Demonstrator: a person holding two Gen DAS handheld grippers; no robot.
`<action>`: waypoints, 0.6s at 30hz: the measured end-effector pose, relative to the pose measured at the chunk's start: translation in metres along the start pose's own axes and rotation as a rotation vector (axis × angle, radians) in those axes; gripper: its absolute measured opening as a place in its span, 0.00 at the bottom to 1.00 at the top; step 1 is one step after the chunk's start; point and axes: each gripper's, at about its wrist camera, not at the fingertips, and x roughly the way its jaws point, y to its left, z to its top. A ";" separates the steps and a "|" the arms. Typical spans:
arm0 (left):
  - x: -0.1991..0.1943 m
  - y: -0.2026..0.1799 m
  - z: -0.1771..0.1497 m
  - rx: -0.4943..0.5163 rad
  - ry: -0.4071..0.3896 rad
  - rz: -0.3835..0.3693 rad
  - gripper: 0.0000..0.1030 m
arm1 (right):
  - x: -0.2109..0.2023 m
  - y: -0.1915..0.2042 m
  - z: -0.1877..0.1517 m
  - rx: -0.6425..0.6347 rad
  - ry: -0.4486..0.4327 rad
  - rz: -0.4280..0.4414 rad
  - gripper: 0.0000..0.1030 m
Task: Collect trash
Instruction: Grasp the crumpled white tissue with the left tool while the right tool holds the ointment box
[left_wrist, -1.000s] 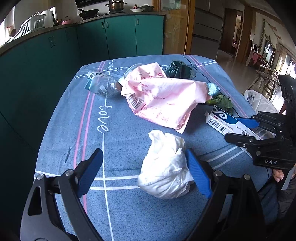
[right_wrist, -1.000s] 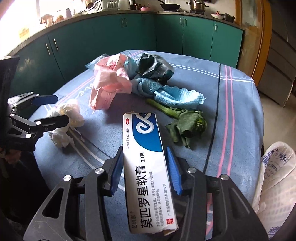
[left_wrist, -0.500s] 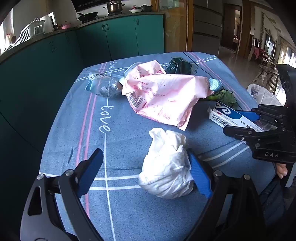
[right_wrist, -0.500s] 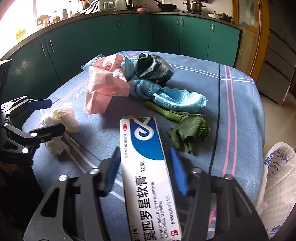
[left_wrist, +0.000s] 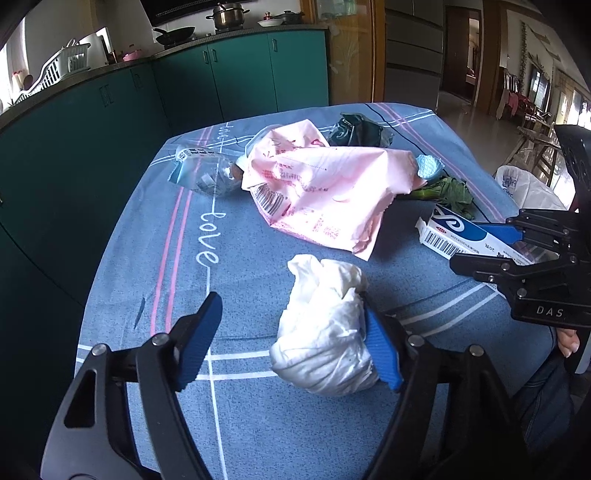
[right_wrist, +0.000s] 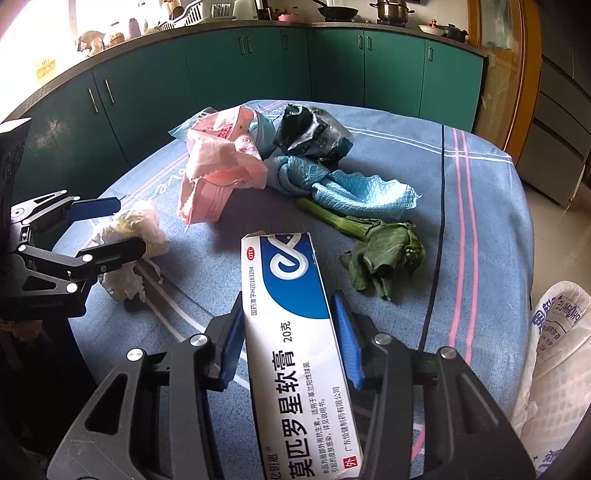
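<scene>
A white and blue ointment box (right_wrist: 295, 332) sits between the blue pads of my right gripper (right_wrist: 290, 341), which is shut on it and holds it off the table; it also shows in the left wrist view (left_wrist: 461, 232). My left gripper (left_wrist: 291, 336) is open, with a crumpled white tissue wad (left_wrist: 325, 328) between its jaws, resting against the right pad. A pink plastic bag (left_wrist: 325, 188), a dark crumpled wrapper (left_wrist: 358, 131), a blue cloth (right_wrist: 332, 181), a wilted green leaf (right_wrist: 376, 251) and a clear plastic bottle (left_wrist: 207, 173) lie on the blue tablecloth (left_wrist: 155, 229).
A white plastic sack (right_wrist: 554, 354) hangs off the table's right edge. Green kitchen cabinets (left_wrist: 110, 110) curve behind the table. The table's edge falls away at the left and near side.
The right gripper has lifted the ointment box slightly and the jaws stay closed on it. The left gripper has held around the tissue wad with little movement.
</scene>
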 end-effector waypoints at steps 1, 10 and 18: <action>0.000 0.000 0.000 0.000 0.000 0.000 0.73 | 0.000 0.001 0.000 -0.004 -0.001 -0.002 0.44; -0.004 -0.001 0.000 0.004 -0.022 -0.030 0.36 | -0.009 0.008 -0.001 -0.026 -0.037 0.036 0.43; -0.006 0.000 0.001 -0.011 -0.022 -0.041 0.54 | -0.015 -0.007 -0.001 0.040 -0.047 0.024 0.43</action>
